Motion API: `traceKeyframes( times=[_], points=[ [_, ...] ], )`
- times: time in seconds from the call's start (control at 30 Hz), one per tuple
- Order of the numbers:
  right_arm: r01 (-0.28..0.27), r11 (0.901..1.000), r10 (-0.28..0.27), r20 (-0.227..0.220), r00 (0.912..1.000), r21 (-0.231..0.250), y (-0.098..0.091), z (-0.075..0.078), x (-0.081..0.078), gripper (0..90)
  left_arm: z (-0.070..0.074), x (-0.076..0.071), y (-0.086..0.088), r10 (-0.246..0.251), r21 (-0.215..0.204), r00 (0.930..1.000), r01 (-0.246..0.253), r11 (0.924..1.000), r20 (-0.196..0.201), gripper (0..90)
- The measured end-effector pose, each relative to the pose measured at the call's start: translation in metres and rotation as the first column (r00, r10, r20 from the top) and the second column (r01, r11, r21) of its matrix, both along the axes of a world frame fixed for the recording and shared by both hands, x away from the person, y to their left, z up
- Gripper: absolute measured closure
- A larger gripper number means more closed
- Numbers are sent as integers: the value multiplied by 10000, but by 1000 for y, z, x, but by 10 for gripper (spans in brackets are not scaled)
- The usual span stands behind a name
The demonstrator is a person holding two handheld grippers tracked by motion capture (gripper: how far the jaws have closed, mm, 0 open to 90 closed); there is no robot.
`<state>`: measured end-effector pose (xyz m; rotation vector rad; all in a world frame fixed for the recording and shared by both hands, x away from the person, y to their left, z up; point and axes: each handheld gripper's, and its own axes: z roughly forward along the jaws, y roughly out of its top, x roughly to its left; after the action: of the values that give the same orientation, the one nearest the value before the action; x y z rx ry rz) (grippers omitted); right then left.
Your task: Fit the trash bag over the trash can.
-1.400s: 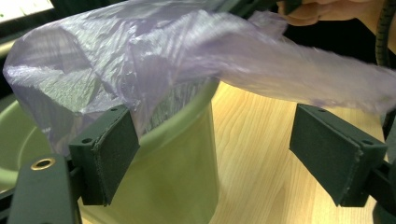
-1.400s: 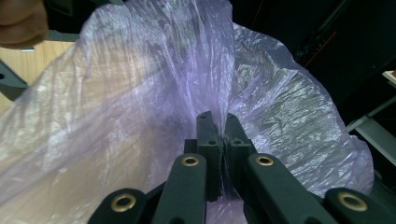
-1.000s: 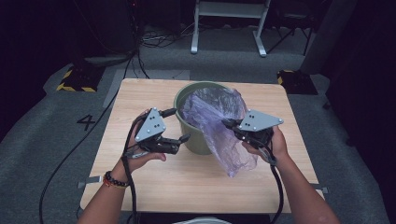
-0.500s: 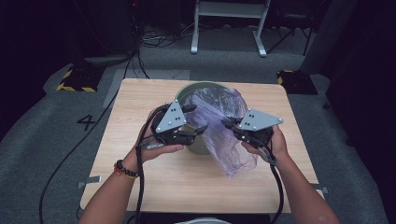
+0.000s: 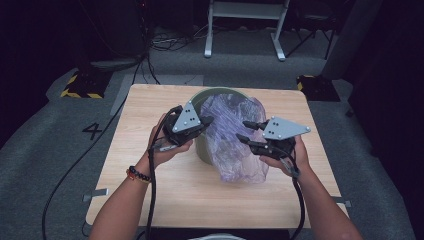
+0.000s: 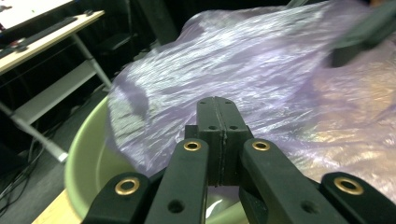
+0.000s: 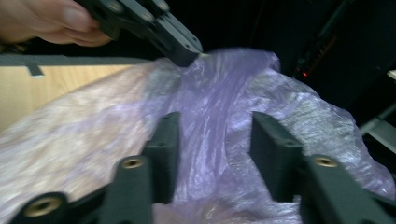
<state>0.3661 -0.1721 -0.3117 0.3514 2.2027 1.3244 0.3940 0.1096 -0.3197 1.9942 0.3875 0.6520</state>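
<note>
While I look down from the high view, my left gripper [image 5: 204, 121] sits at about nine o'clock of the green bin [image 5: 202, 150], its tip at the edge of the purple plastic bag [image 5: 235, 145] that drapes over the bin's rim and spills down its near side onto the wooden table [image 5: 150, 100]. In the left gripper view I see the two jaws pressed flat together with the bag [image 6: 261, 79] spread just beyond them; whether any film is caught between them I cannot tell. The bin's pale green wall [image 6: 88, 154] curves off at seven o'clock in that view. My right gripper [image 5: 248, 132] is at three o'clock of the bin, and in the right gripper view its jaws stand well apart with the bag [image 7: 210, 121] bunched between and behind them. At eleven o'clock in that view the left gripper's closed tip [image 7: 187, 52] touches the top of the bag.
</note>
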Motion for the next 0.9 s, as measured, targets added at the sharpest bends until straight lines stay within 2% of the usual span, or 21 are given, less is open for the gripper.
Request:
traceKeyframes(
  times=[0.1, 0.2, 0.33, 0.43, 0.5, 0.67, 0.77, 0.8, 0.9],
  points=[
    [170, 9995, -169, -35, 9999, 253, -7, -1, -3, 413, -4, 6, 5, 221, -67, 9995, -223, 9997, -214, 898],
    [-10, 9992, 18, -194, 9998, 395, -15, -4, -7, 345, -7, 10, 11, 328, -189, 9988, -335, 9993, -355, 898],
    [109, 9994, -107, -86, 9999, 326, -27, -11, -16, 300, -11, 13, 17, 465, -326, 9977, -482, 9983, -498, 898],
    [277, 9984, -272, -105, 9996, 486, -38, -19, -22, 288, -13, 14, 20, 602, -390, 9965, -626, 9973, -577, 898],
    [439, 9982, -436, -79, 9990, 420, -41, -23, -23, 273, -13, 14, 22, 677, -346, 9961, -697, 9970, -565, 898],
    [833, 9964, -831, 128, 9965, -129, -38, -38, -24, 256, -16, 15, 27, 827, -343, 9947, -849, 9958, -618, 898],
    [735, 9971, -729, 313, 9969, -183, -35, -44, -25, 233, -17, 17, 32, 914, -452, 9933, -947, 9945, -706, 898],
    [613, 9979, -604, 412, 9973, -208, -34, -45, -26, 223, -18, 17, 32, 947, -450, 9929, -981, 9942, -719, 898],
    [821, 9958, -780, 927, 9926, -413, -29, -46, -27, 221, -18, 18, 34, 959, -485, 9926, -996, 9938, -742, 898]
  ],
)
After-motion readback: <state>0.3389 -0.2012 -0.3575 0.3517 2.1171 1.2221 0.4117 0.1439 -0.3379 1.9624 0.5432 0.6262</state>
